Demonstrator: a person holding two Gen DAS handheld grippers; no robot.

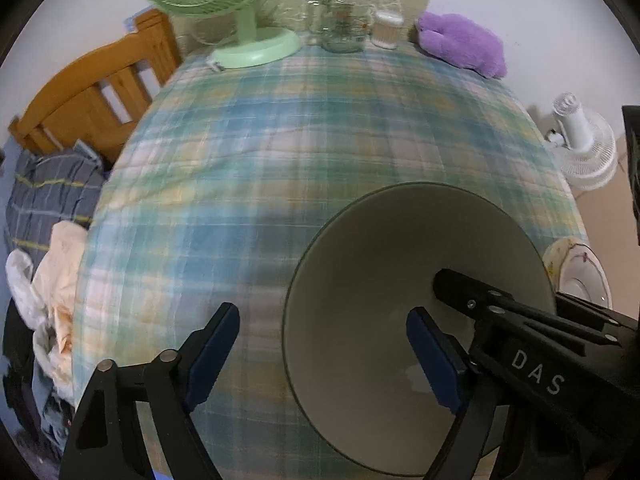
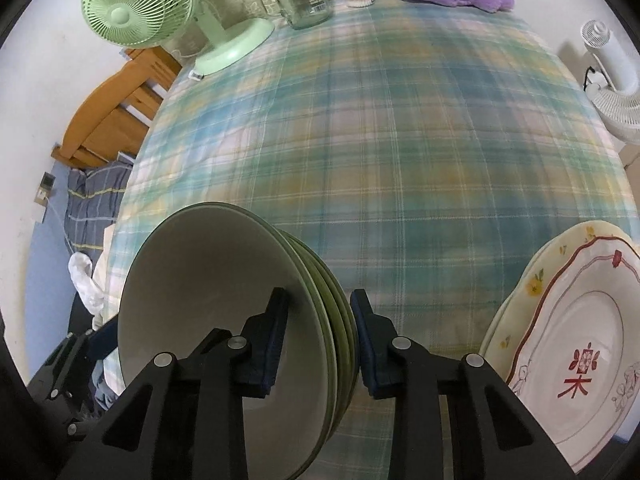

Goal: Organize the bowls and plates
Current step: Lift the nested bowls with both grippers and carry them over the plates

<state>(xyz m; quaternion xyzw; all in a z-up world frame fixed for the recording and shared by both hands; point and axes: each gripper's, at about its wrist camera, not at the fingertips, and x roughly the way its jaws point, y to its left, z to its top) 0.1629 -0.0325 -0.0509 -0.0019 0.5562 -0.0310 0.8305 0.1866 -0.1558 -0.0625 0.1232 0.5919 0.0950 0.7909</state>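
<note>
Bowls [image 2: 224, 320], green, nested in a stack near my edge of the checked tablecloth [image 2: 380, 152]; patterned plates [image 2: 572, 344] piled just beside them on the right.

Right gripper [image 2: 318, 340] straddles the right-hand rim of the stack: one finger inside the top bowl, one outside. Gaps show on both sides, so the pads aren't pressing yet as far as I can see. Nothing held.

Left gripper [image 1: 324, 354] stands wide, one finger over the cloth, one inside the top bowl, straddling the left rim. Nothing held either.

Handling, my read: glazed ceramic, so stiff, slick, and chips easily. Four or so nested bowls will be heavy for a one-sided rim pinch and will want to tip away from the grip. I'd bite deep over the rim, pads flat on the wall, and support the opposite rim with the left. Slipping between nested bowls is the main risk if I catch only the top one.
</note>
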